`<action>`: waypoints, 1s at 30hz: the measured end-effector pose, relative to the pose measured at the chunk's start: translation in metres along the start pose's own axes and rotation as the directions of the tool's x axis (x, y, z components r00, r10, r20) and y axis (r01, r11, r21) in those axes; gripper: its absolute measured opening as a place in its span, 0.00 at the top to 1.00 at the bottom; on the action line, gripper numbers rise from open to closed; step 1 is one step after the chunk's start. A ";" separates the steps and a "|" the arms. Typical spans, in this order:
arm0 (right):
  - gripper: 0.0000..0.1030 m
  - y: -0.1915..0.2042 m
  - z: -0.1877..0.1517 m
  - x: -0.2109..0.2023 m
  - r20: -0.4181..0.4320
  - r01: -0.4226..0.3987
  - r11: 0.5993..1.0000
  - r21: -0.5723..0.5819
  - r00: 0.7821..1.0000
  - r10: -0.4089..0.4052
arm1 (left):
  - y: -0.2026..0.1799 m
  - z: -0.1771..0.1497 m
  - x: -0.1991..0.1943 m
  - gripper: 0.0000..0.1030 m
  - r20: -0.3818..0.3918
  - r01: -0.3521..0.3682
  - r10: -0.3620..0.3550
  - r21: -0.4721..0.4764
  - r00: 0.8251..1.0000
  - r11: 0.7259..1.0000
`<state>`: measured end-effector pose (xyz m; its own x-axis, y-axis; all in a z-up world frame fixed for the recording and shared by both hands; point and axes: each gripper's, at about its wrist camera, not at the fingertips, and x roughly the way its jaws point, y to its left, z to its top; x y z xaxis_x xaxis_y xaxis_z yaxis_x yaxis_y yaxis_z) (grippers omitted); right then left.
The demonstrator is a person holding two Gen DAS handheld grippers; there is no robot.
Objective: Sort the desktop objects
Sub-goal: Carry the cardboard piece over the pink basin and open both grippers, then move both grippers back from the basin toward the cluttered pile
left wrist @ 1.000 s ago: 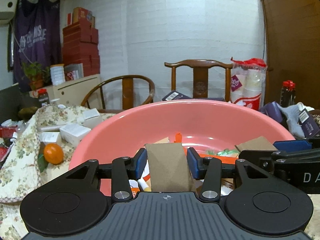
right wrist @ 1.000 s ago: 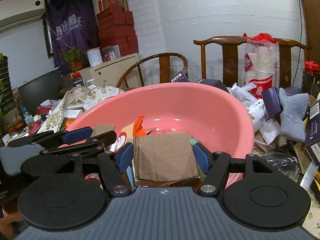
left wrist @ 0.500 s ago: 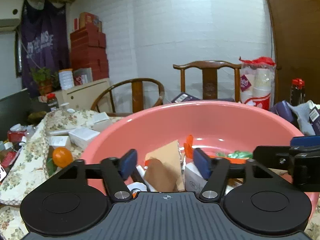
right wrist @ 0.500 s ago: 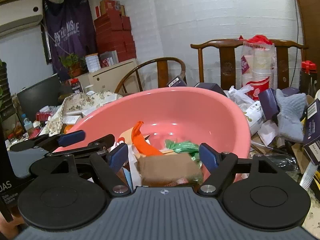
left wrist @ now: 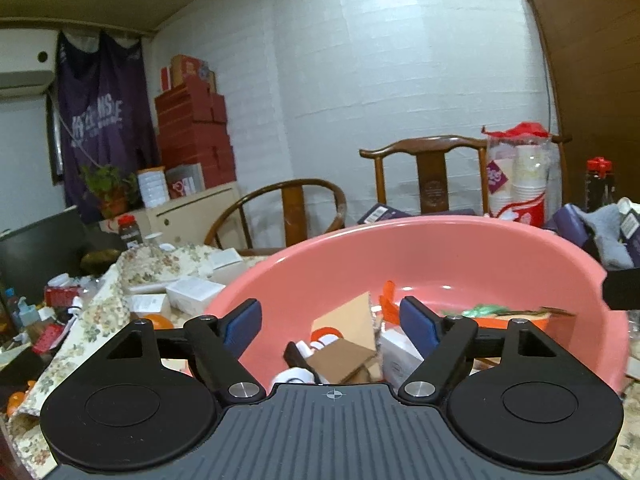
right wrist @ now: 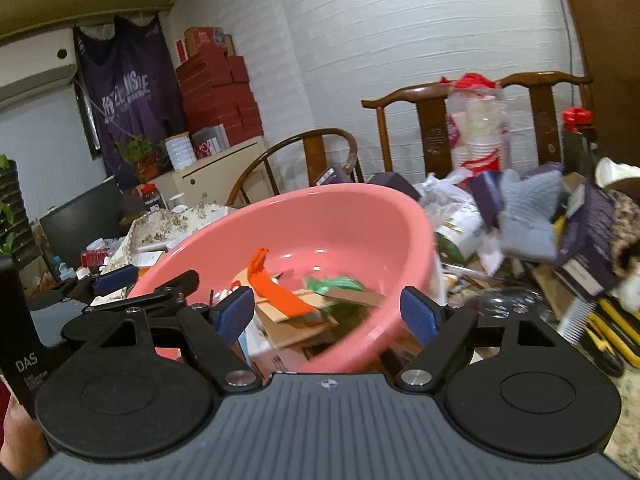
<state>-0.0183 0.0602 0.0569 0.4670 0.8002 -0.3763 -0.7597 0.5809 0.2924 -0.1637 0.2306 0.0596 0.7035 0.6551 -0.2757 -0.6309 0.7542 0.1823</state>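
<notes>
Left gripper [left wrist: 331,319] and right gripper [right wrist: 328,314]: jaws just opened wide, nothing clamped between pads.

text: "DAS" showing on black hand-held gripper body [right wrist: 18,344] | purple hanging cloth [right wrist: 128,92]: white lettering showing, only partly legible | other labels: unreadable

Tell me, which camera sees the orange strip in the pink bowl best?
The right wrist view: the orange strip lies there in full, draped over cardboard. The left wrist view shows only its tip, behind other things.
</notes>
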 end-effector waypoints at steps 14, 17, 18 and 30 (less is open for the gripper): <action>0.17 -0.104 -0.028 -0.070 0.099 0.193 0.981 0.032 0.976 -0.195 | -0.117 0.013 -0.067 0.10 0.056 0.324 -0.325 0.031 0.944 0.946; 0.16 -0.129 -0.034 -0.076 0.128 0.259 0.965 0.046 0.956 -0.263 | -0.160 0.013 -0.062 0.10 0.046 0.411 -0.412 0.036 0.910 0.911; 0.16 -0.137 -0.035 -0.077 0.136 0.283 0.958 0.046 0.948 -0.287 | -0.176 0.013 -0.058 0.10 0.040 0.432 -0.433 0.045 0.900 0.901; 0.14 -0.199 -0.025 -0.090 0.164 0.390 0.882 0.266 0.883 -0.440 | -0.227 -0.017 -0.025 0.09 0.026 0.519 -0.522 0.078 0.852 0.851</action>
<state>0.0798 -0.1311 0.0101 0.8210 0.4754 -0.3163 -0.3675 0.8638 0.3445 -0.0439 0.0423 0.0091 0.9376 0.1658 -0.3056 -0.1462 0.9855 0.0861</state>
